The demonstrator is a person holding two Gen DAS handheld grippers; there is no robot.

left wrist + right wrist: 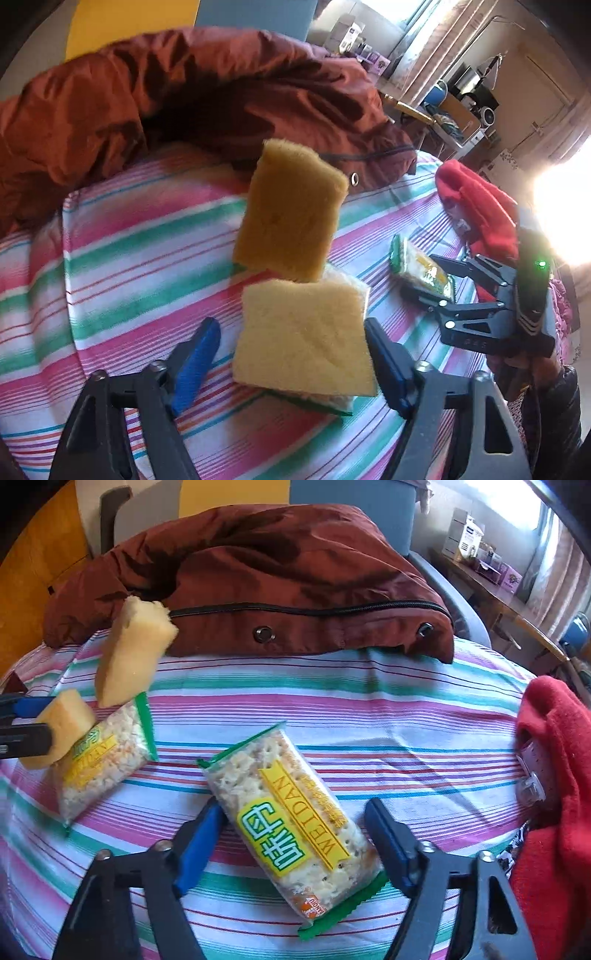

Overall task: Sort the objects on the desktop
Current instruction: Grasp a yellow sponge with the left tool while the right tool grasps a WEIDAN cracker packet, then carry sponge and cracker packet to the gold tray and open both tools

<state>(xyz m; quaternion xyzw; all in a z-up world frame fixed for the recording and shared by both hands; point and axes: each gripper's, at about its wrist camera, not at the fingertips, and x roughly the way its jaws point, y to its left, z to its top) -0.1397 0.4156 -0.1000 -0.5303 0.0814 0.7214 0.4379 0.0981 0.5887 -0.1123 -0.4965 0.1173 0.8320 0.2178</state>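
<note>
Nearest in the left wrist view, the left gripper (291,328) points down with its jaws partly open around the near sponge (303,336). The right pad is at the sponge's edge and the left pad stands clear, so nothing is clamped. This yellow sponge lies flat on a second cracker packet (99,760). It looks light and soft and should squash and spring back, so a grip across its short sides, low enough to catch the body and not only the fuzzy top, seems best.

The right gripper (293,806) straddles the cracker packet (291,819), which lies flat on the striped cloth (369,716) of the counter. Its jaws are half open with the left pad just beside the wrapper and a sliver of cloth showing on the other side. The packet is not yet held. The film is probably slippery and the crackers brittle, so I would close gently across the middle of its width, clear of the crimped green ends.

Just beyond, the far sponge (291,210) stands tilted on end; I cannot tell what props it. Behind lie a brown jacket (277,572) and, to the right, a red cloth (554,775).

Only the right wrist view shows the second packet's printed face and the sponges' thickness. Only the left wrist view shows the near sponge's top and the right gripper from outside.
</note>
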